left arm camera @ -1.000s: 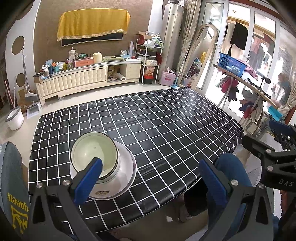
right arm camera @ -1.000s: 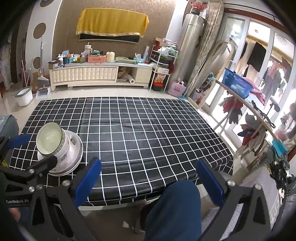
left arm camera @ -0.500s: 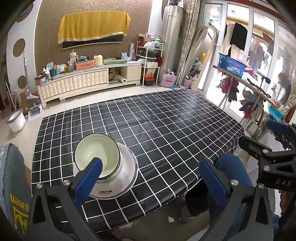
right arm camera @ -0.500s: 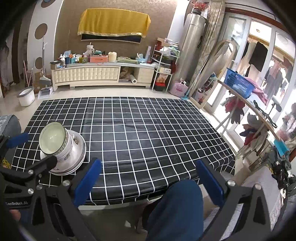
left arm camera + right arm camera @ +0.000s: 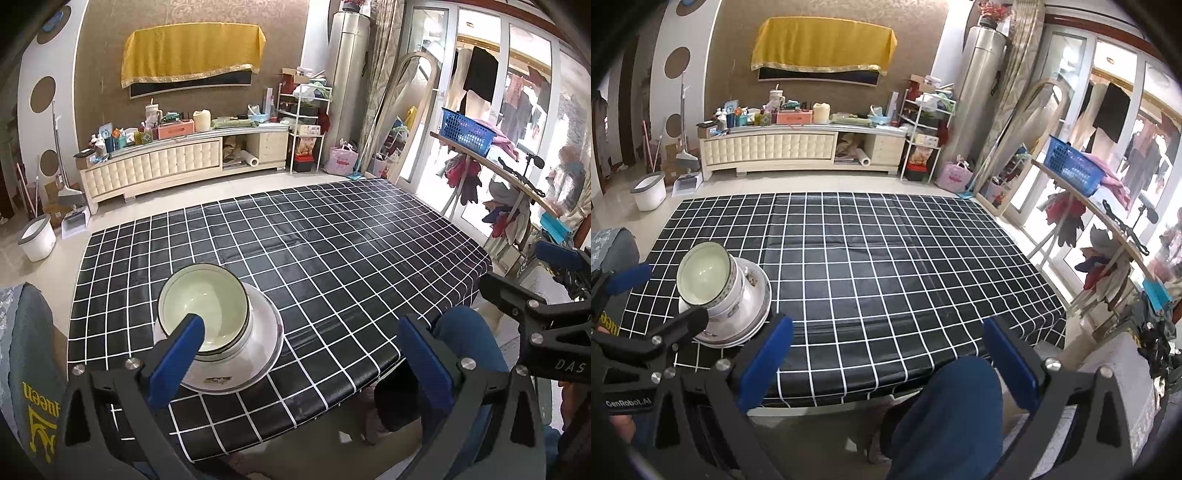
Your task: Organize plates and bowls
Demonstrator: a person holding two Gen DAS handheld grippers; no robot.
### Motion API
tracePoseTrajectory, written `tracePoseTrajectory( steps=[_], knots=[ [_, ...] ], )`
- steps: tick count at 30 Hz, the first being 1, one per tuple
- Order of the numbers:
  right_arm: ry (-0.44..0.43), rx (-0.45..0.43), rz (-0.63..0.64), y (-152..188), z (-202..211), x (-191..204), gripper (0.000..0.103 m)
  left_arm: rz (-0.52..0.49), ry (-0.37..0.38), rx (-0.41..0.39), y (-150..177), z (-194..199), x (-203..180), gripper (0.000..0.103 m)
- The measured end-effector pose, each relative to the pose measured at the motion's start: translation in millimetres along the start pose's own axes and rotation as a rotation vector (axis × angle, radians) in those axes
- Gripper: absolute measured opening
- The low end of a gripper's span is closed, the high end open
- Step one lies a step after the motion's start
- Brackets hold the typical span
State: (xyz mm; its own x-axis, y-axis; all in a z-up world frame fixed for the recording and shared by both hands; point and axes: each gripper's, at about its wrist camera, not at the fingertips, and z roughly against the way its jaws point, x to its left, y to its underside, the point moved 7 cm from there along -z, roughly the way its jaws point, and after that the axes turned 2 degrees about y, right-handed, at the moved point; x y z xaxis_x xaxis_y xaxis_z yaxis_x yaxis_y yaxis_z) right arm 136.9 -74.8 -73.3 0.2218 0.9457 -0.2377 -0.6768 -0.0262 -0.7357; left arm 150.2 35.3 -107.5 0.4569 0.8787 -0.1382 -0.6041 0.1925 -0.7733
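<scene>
A pale green-lined white bowl sits nested in another bowl on a white patterned plate, near the front left corner of the black checked table. My left gripper hangs open just short of the stack, its left blue finger overlapping the bowl's near rim in view, holding nothing. In the right wrist view the left gripper shows beside the stack. My right gripper is open over the table's front edge, empty, well right of the stack, and appears at the right as right gripper.
A person's knee in blue trousers is below the table's front edge. A drying rack with clothes and a blue basket stands to the right. A long cream cabinet lines the far wall.
Both views have drifted slightly, so the stack sits a little further right in each. The bowls and plate have not moved on the table. Both grippers stayed open.
</scene>
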Motion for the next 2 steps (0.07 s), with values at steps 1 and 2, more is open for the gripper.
tracePoseTrajectory(
  steps=[1,2],
  knots=[
    [0.0,0.0,0.0,0.0,0.0,0.5,0.103,0.002,0.002,0.002,0.6,-0.2,0.1,0.103],
    [0.001,0.001,0.001,0.1,0.0,0.5,0.103,0.004,0.002,0.003,1.2,-0.4,0.6,0.103]
  ],
)
